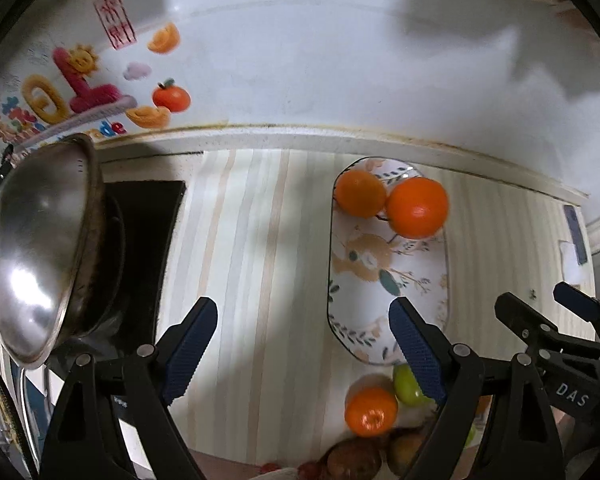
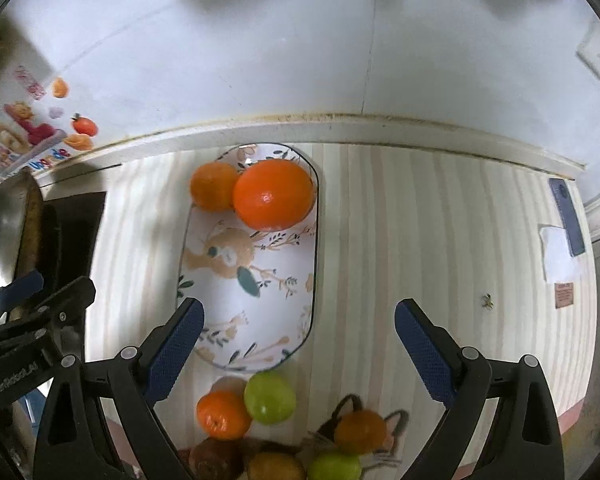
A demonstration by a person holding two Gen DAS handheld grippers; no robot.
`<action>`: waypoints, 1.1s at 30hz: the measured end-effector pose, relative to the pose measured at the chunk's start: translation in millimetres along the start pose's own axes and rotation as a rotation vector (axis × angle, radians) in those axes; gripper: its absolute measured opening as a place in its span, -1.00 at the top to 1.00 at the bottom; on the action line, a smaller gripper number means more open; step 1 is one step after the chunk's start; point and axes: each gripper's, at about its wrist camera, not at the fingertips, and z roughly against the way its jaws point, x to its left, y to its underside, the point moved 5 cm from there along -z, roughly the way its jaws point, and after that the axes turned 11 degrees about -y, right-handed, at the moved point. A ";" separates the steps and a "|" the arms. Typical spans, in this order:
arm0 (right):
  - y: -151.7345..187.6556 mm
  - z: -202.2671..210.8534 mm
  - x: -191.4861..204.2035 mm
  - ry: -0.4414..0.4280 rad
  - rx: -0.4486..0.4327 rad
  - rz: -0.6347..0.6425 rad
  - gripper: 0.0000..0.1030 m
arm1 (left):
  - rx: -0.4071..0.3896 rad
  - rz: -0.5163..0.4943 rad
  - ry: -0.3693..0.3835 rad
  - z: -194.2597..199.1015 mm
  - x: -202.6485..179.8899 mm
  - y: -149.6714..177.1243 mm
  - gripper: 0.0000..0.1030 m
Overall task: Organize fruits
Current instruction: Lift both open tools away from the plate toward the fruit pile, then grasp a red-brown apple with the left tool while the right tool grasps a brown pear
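1. You are holding the left gripper (image 1: 302, 344) and the right gripper (image 2: 298, 344) above a striped countertop (image 2: 420, 240), both with tongs standing wide and nothing between them.
2. Two oranges (image 2: 274, 194) are sitting touching at the far end of one oval patterned plate (image 2: 252, 320).
3. Nearer you, a loose heap is lying just off the plate's near end: two more oranges (image 2: 222, 414), two green apples (image 2: 270, 398) and some darker fruit too blurred to count.
4. One steel wok (image 1: 36, 248) is resting on the stove at left.
5. Lettering reading "DAS" is showing on the right gripper's body in the left wrist view; the wall stickers' (image 1: 80, 84) writing is too blurred to read.
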 end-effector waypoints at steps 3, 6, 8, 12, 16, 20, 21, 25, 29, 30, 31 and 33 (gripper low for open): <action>13.7 21.8 7.1 -0.010 -0.032 0.000 -0.91 | -0.017 0.001 0.022 22.1 0.6 11.2 -0.71; 22.2 41.0 13.1 -0.032 -0.061 -0.007 -0.91 | -0.048 0.001 0.039 42.4 0.9 21.0 -0.71; 32.6 55.1 15.1 -0.044 -0.088 -0.009 -0.91 | -0.060 0.001 0.054 51.8 0.2 27.4 -0.71; 57.5 62.2 13.2 -0.092 -0.065 -0.041 -0.91 | -0.049 -0.005 0.084 59.4 -2.2 45.7 -0.71; 87.5 46.1 -2.8 -0.119 -0.004 -0.098 -0.91 | 0.009 -0.027 0.081 44.5 -8.4 69.5 -0.72; 126.5 14.7 -30.0 -0.127 0.091 -0.192 -0.91 | 0.115 -0.087 0.071 12.7 -22.6 108.7 -0.73; 138.3 5.6 -38.5 -0.128 0.120 -0.222 -0.91 | 0.153 -0.112 0.069 1.1 -28.4 120.8 -0.72; 172.4 -21.9 -54.4 -0.197 0.214 -0.312 -0.91 | 0.328 -0.185 0.095 -44.4 -51.7 164.6 -0.72; 186.5 -33.4 -58.4 -0.216 0.240 -0.330 -0.91 | 0.436 -0.204 0.115 -80.1 -68.1 187.8 -0.72; 188.5 -34.2 -58.7 -0.217 0.239 -0.332 -0.91 | 0.451 -0.207 0.119 -87.3 -72.1 191.3 -0.71; 189.0 -34.9 -58.7 -0.220 0.239 -0.332 -0.91 | 0.459 -0.208 0.120 -92.1 -74.9 193.8 -0.67; 190.0 -34.7 -56.2 -0.227 0.241 -0.324 -0.91 | 0.455 -0.204 0.152 -95.4 -81.1 197.0 -0.50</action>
